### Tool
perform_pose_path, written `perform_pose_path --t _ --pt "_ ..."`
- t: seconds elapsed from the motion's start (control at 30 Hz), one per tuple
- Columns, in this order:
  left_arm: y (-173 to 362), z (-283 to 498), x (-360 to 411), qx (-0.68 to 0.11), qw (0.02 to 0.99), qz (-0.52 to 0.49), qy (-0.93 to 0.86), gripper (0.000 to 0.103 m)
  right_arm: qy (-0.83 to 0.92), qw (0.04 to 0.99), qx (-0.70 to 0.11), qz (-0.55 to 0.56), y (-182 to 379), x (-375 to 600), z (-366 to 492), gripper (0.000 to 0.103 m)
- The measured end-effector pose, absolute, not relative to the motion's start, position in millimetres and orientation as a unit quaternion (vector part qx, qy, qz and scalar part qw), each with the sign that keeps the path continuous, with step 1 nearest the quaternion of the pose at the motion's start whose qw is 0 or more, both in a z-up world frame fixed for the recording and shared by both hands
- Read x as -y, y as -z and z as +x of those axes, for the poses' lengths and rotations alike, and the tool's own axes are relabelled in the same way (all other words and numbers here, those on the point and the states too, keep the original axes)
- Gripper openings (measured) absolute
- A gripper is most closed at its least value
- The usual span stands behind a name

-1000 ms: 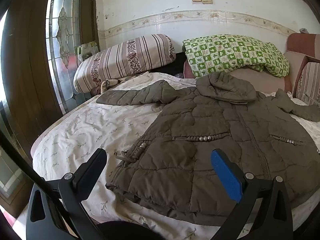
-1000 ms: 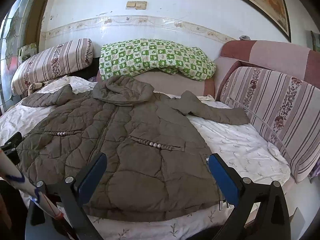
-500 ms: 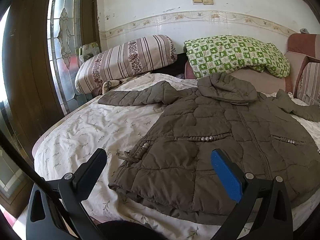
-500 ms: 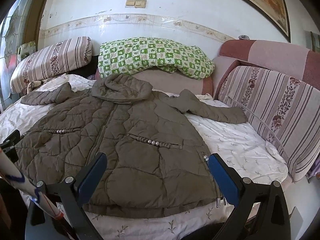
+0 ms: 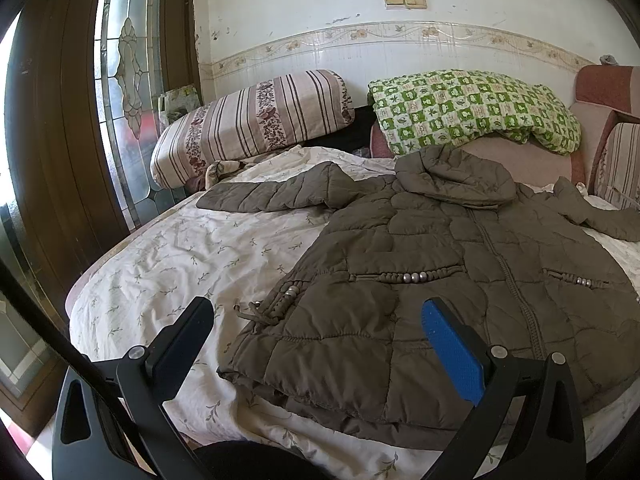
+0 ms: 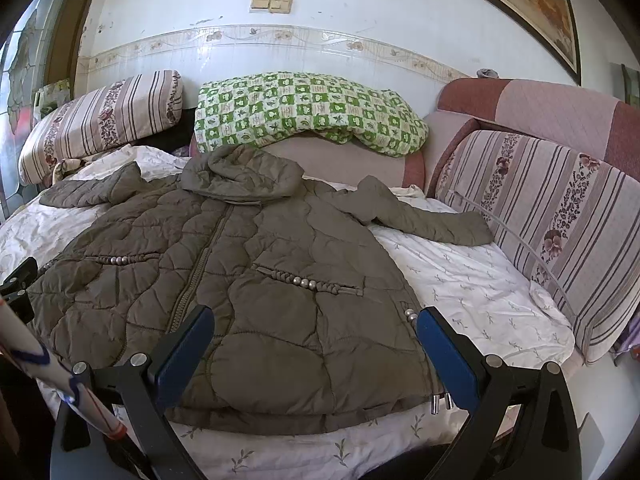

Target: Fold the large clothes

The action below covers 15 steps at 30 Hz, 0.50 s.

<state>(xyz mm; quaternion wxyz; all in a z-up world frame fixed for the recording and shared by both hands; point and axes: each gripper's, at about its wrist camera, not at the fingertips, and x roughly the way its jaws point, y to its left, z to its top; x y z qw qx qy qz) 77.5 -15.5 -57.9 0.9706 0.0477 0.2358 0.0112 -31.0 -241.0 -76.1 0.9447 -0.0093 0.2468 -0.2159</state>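
Observation:
An olive quilted hooded jacket (image 5: 432,280) (image 6: 248,280) lies spread flat, front up, on a bed with a white leaf-print sheet (image 5: 180,264) (image 6: 472,280). Both sleeves stretch outward and the hood rests at the far end. My left gripper (image 5: 316,332) hovers open over the jacket's near left hem corner, with nothing between its fingers. Over the near right hem my right gripper (image 6: 316,336) is open too, holding nothing.
A striped pillow (image 5: 252,120) and a green checked quilt (image 6: 304,112) lie at the head of the bed. A striped cushion (image 6: 560,232) lines the right side. A wooden door frame with a glass panel (image 5: 124,92) stands on the left. A white pole (image 6: 48,368) crosses the right view's lower left.
Both grippers have drifted slightly back from the jacket; its hem sits a little farther from the fingers. The jacket has not moved.

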Motion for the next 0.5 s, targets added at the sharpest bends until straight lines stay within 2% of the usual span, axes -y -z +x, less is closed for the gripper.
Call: perform_pose_path --t 0.5 --pt "53.4 83.9 12.3 -0.231 0.972 0.037 -0.002 0.103 0.214 0.945 -0.248 0.007 72.7 256.4 -28.9 0.103"
